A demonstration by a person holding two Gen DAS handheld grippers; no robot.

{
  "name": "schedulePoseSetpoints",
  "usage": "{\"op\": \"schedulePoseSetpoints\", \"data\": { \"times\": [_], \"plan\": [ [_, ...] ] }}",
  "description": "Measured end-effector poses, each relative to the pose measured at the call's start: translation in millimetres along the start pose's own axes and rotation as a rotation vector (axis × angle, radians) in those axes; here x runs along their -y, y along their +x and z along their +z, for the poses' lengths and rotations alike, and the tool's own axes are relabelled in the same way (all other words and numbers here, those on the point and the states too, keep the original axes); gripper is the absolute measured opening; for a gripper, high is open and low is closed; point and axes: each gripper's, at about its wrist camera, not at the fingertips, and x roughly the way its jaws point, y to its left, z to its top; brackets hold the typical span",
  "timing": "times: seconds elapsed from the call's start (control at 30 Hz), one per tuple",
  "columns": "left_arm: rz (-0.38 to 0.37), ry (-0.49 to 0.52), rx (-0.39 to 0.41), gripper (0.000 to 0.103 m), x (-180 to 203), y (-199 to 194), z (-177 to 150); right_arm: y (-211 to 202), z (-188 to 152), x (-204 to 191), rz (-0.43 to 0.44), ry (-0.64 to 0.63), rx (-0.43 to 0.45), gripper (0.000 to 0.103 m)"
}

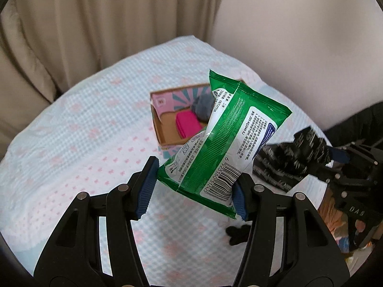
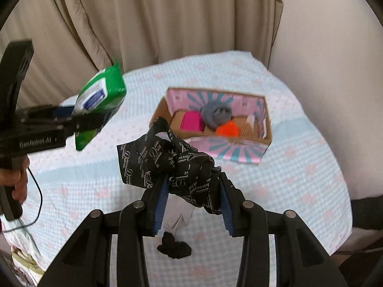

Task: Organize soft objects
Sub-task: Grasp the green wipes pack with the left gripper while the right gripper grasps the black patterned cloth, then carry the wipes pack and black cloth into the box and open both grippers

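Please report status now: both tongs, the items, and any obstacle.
Left tongs shut on green pack, in air. Right tongs shut on black cloth, in air. Box open, partly filled. Small black item on bed below; path clear.

Beige curtain [image 2: 143,24], checked bedspread [image 2: 299,179]

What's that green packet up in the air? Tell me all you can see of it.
The green packet is a soft, glossy plastic pack with white label panels, small print, a barcode near one end and crimped seams. The left tongs hold it by its lower end, one blue pad on each side, so it is tilted up, clear of the bed, with the box behind it. Nothing else touches it.
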Motion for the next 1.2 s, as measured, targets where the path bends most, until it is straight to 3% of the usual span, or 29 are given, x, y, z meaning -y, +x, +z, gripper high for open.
{"op": "schedulePoseSetpoints", "data": {
  "times": [0.2, 0.4, 0.63, 0.83, 1.2],
  "plan": [
    [0.046, -0.089, 0.041, 0.053, 13.4, -21.8, 29.8, -24.9, 43.0, 26.7, 0.034, 0.000, 0.057, 0.037],
    [0.098, -0.172, 0.045, 0.053, 25.5, -4.8, 64.3, -19.2, 87.9, 59.9, 0.072, -0.028, 0.061, 0.037],
    [0.134, -0.286, -0.024, 0.053, 30.9, 66.7, 99.3, 26.7, 128.7, 97.9, 0.127, -0.063, 0.001, 0.037],
    [0.171, -0.328, -0.106, 0.053, 23.3, 143.4, 119.7, 89.2, 156.8, 128.4, 0.155, -0.068, -0.054, 0.037],
    [0.237, -0.439, -0.277, 0.053, -7.4, 257.3, 111.5, 206.4, 175.4, 155.5, 0.194, 0.007, -0.178, 0.037]
  ]
}}
